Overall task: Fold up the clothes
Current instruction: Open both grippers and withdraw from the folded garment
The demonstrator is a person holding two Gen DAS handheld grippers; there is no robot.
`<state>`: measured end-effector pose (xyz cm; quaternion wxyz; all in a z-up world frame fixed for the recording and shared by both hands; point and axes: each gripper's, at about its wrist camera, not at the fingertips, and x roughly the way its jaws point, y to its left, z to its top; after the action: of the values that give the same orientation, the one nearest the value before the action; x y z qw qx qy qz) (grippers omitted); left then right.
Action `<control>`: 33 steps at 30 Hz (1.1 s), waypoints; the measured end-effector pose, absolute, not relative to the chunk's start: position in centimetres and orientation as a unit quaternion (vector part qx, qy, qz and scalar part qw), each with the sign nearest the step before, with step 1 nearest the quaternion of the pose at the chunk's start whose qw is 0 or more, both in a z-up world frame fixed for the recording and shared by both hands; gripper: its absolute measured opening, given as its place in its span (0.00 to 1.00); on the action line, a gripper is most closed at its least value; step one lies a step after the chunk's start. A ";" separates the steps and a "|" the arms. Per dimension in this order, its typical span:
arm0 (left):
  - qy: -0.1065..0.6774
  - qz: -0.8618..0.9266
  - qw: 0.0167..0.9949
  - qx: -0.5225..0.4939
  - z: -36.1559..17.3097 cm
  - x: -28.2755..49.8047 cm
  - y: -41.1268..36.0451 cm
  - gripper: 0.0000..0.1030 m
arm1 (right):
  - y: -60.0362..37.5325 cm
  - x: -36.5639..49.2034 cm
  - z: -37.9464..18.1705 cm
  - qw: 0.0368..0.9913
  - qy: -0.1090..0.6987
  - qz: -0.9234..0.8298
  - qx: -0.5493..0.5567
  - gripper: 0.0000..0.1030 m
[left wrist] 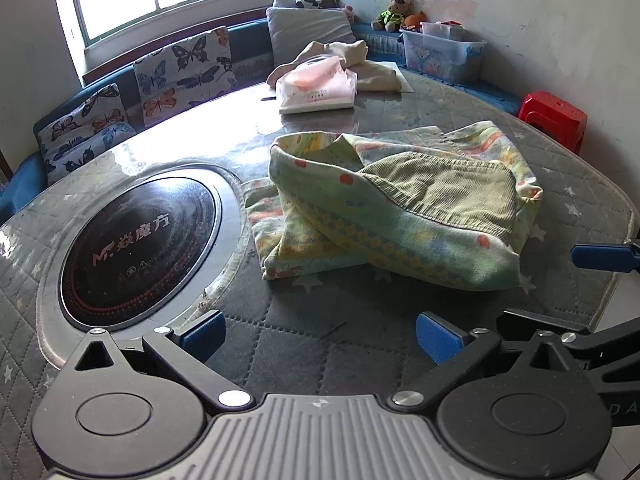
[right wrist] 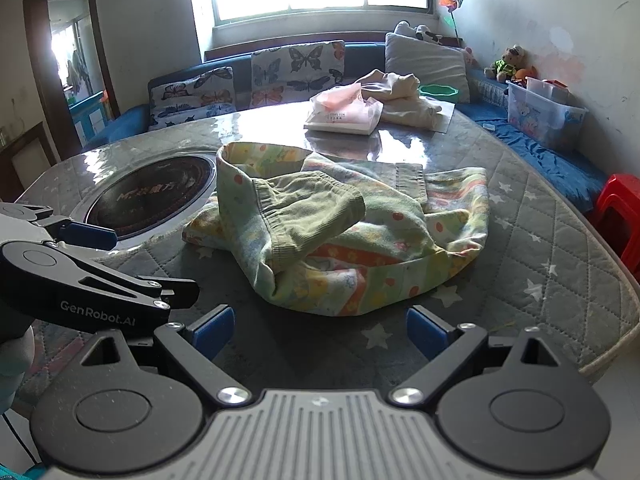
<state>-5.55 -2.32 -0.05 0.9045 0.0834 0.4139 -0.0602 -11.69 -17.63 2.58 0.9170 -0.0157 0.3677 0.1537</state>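
A crumpled patterned garment (left wrist: pixel 400 200) lies on the quilted round table (left wrist: pixel 300 344), induction cooktop (left wrist: pixel 136 244) at nine o'clock. Left gripper (left wrist: pixel 320 334) and right gripper (right wrist: pixel 320 330) hover spread apart, grasping nothing.

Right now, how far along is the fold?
Done: nothing visibly folded; the green-and-yellow patterned garment lies crumpled on the grey quilted table cover, its olive corduroy part bunched on top. In hand: nothing; left gripper and right gripper are both open, short of the cloth. Left: grasp, flatten, fold. The cream garment at the far side also looks unfolded.
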 end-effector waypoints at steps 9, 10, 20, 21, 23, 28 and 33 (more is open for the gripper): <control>0.424 -0.060 0.900 0.082 -0.5 -4.6 -2.2 1.00 | -17.5 -10.6 2.2 0.913 0.377 0.155 -0.015 0.92; 0.425 -0.060 0.899 0.082 -0.5 -4.6 -2.2 1.00 | -17.5 -10.5 2.2 0.913 0.377 0.155 -0.015 0.92; 0.433 -0.058 0.896 0.083 -0.7 -3.6 -2.0 1.00 | -17.1 -9.4 2.1 0.911 0.381 0.159 -0.015 0.92; 0.433 -0.057 0.896 0.083 -0.7 -3.5 -2.0 1.00 | -17.1 -9.3 2.0 0.910 0.381 0.160 -0.015 0.92; 0.435 -0.057 0.895 0.083 -0.8 -3.3 -1.9 1.00 | -17.1 -9.2 2.0 0.910 0.382 0.160 -0.015 0.92; 0.439 -0.057 0.893 0.082 -0.9 -2.9 -1.9 1.00 | -17.0 -8.9 2.0 0.909 0.384 0.161 -0.015 0.92; 0.441 -0.055 0.892 0.084 -1.0 -2.5 -1.8 1.00 | -16.9 -8.5 2.2 0.909 0.382 0.164 -0.016 0.92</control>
<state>-2.52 -1.84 -0.99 0.8920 0.0839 0.4407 -0.0553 -8.49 -16.94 2.20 0.9092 -0.0164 0.3824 0.1641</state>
